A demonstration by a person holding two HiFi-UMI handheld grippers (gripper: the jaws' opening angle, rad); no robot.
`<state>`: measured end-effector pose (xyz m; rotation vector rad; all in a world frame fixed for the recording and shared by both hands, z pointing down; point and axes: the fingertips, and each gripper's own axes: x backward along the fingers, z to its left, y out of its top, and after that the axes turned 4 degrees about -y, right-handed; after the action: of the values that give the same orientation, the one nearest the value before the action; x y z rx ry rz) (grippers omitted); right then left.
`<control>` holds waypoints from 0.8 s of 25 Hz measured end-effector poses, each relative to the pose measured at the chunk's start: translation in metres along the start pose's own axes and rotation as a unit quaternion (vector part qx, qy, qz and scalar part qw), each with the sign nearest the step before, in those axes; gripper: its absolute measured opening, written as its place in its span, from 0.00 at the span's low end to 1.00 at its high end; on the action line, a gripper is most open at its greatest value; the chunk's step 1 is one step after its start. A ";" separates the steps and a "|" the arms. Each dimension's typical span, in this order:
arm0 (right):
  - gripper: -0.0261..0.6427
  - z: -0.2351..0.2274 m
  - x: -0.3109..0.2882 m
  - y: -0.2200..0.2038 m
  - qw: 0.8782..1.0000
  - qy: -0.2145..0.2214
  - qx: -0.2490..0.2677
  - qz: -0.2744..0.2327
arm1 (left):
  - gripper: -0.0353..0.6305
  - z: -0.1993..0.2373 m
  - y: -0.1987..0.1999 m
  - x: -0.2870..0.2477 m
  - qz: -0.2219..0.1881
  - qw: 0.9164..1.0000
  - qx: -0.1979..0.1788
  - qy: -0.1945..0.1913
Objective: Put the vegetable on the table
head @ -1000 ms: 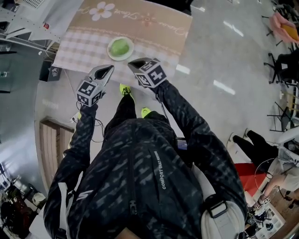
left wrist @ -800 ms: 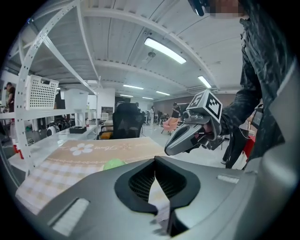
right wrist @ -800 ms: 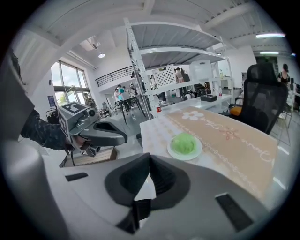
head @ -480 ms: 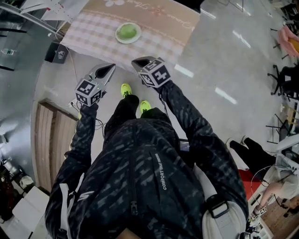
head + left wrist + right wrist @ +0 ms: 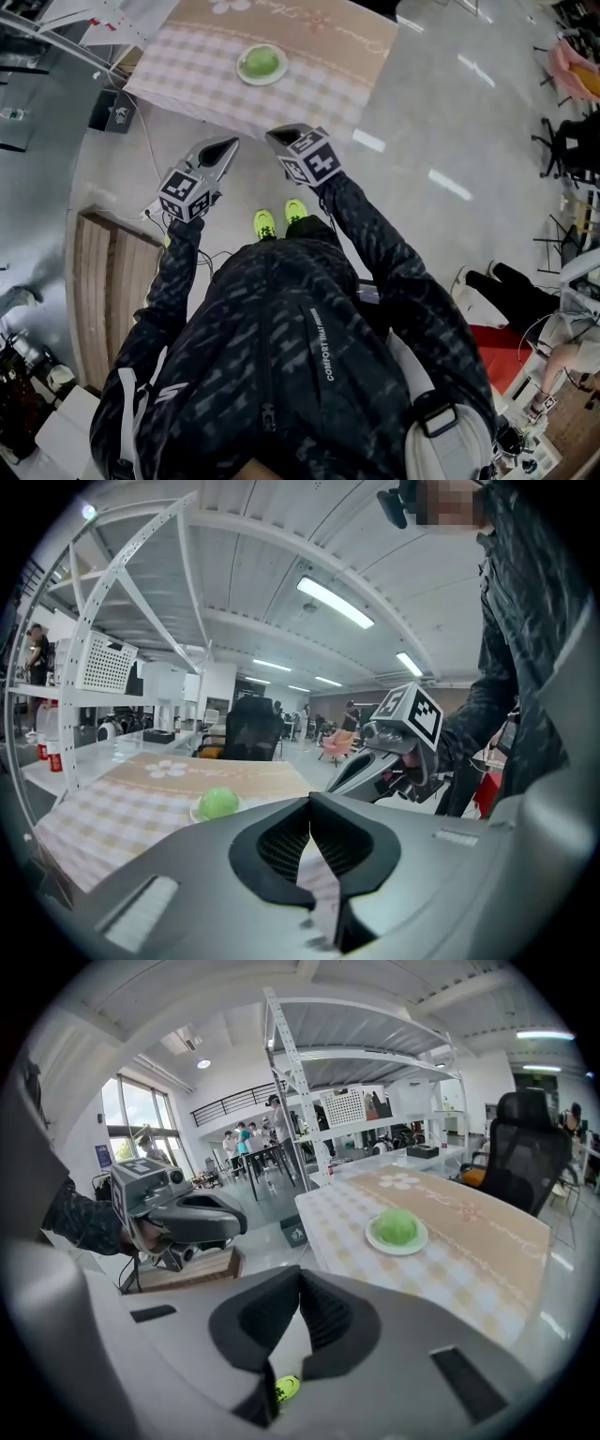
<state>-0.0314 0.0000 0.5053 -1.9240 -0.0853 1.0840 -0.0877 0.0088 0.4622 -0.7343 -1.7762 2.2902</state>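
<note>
A round green vegetable (image 5: pixel 262 61) lies on a small white plate (image 5: pixel 246 71) on a table with a checked cloth (image 5: pixel 206 75), ahead of me. It also shows in the left gripper view as the vegetable (image 5: pixel 218 802) and in the right gripper view as the vegetable (image 5: pixel 397 1225). My left gripper (image 5: pixel 228 145) is held over the floor short of the table, jaws shut and empty. My right gripper (image 5: pixel 274 135) is level with it, also shut with nothing in it. Both are well apart from the plate.
A low wooden pallet (image 5: pixel 94 281) lies on the floor to my left. A small dark box (image 5: pixel 111 112) sits by the table's left corner. Metal shelving (image 5: pixel 309 1091) stands beyond the table, and a black office chair (image 5: pixel 525 1147) is at its far side.
The person has stepped back a little: the table and plate sit farther up in the head view than a second ago. Both grippers stay shut and empty.
</note>
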 end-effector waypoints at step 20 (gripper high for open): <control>0.03 0.060 0.017 -0.014 0.996 -0.072 -0.041 -0.035 | 0.05 -0.040 -0.008 0.030 -0.035 0.998 -0.003 -0.056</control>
<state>-0.0592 0.0559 0.4920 -1.8987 -0.2785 1.1873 -0.0966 0.0579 0.4545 -0.5449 -1.8253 2.3239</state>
